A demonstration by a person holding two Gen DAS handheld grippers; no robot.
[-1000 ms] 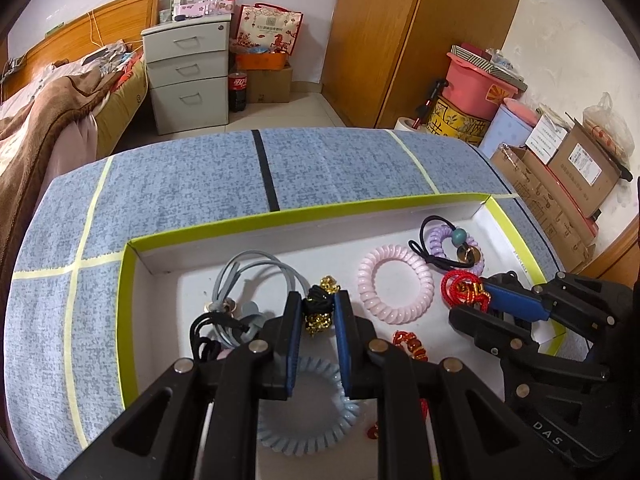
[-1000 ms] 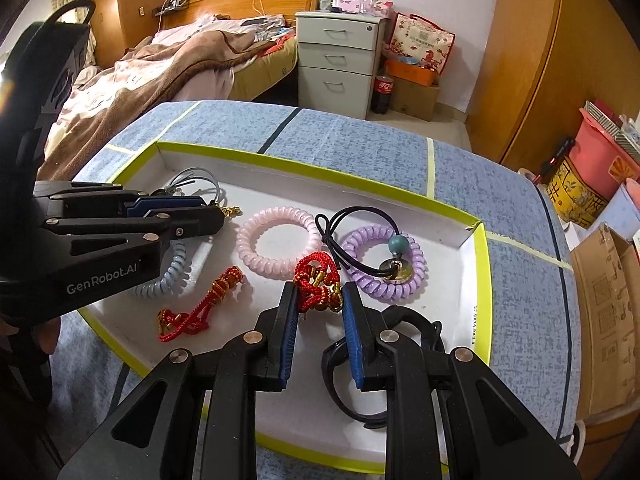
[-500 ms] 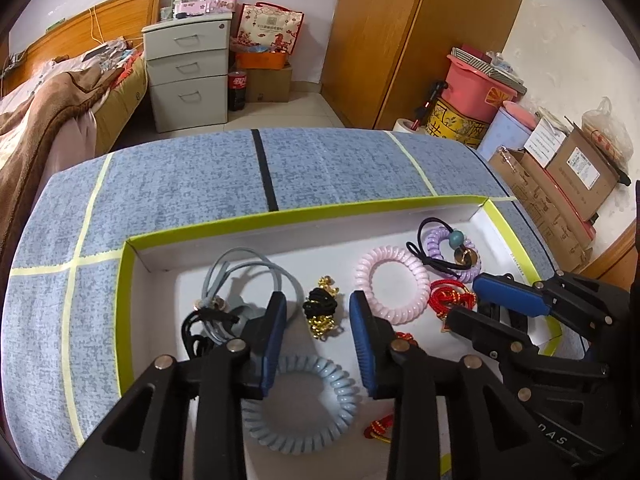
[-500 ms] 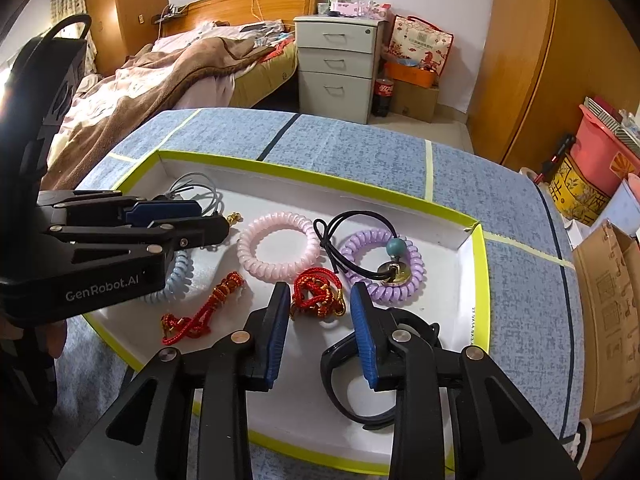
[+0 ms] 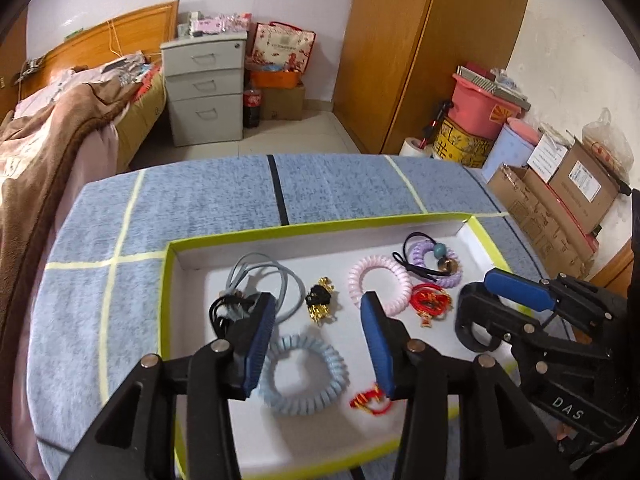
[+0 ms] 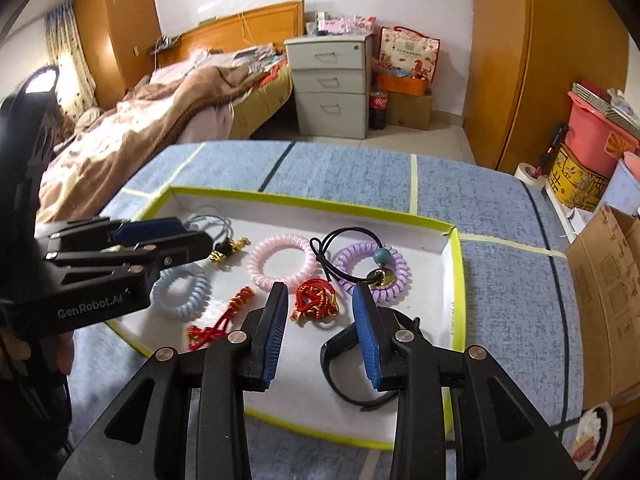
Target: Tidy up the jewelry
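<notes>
- The left gripper (image 5: 318, 340) stands released, nothing between its blue pads; its jaws have just been opening, and the black-and-gold trinket (image 5: 320, 303) lies free on the tray floor just ahead of them.
- The right gripper (image 6: 320, 330) is likewise released and empty; its jaws have just been opening too, and the red knotted cord (image 6: 316, 303) lies on the tray just beyond the gap between the pads.
- All the jewelry lies inside the white tray with the yellow-green rim (image 6: 459, 276), which sits on a blue-grey table (image 5: 208, 196).
- The relation that matters, as I judge it: each piece lies straight ahead of and below one gripper, so the left hand is nearer the trinket and the right hand nearer the red cord.
- The trinket's long axis runs roughly away from the left camera, in line with the fingers; the red cord is a loose bunch with no clear axis.
- Beside the trinket: a grey cord loop (image 5: 260, 276) to its left, touching a black cord; a pale blue coil ring (image 5: 304, 376) under the left fingers; a pink coil ring (image 5: 378, 282) to its right.
- Farther right a purple coil ring (image 6: 372, 268) carries a black elastic with a teal bead.
- A second red cord (image 6: 220, 322) lies near the front rim, and a black strap (image 6: 348, 360) sits under the right gripper's right finger, the likeliest thing to snag.
- The two grippers are close together over the tray and could crowd each other.
</notes>
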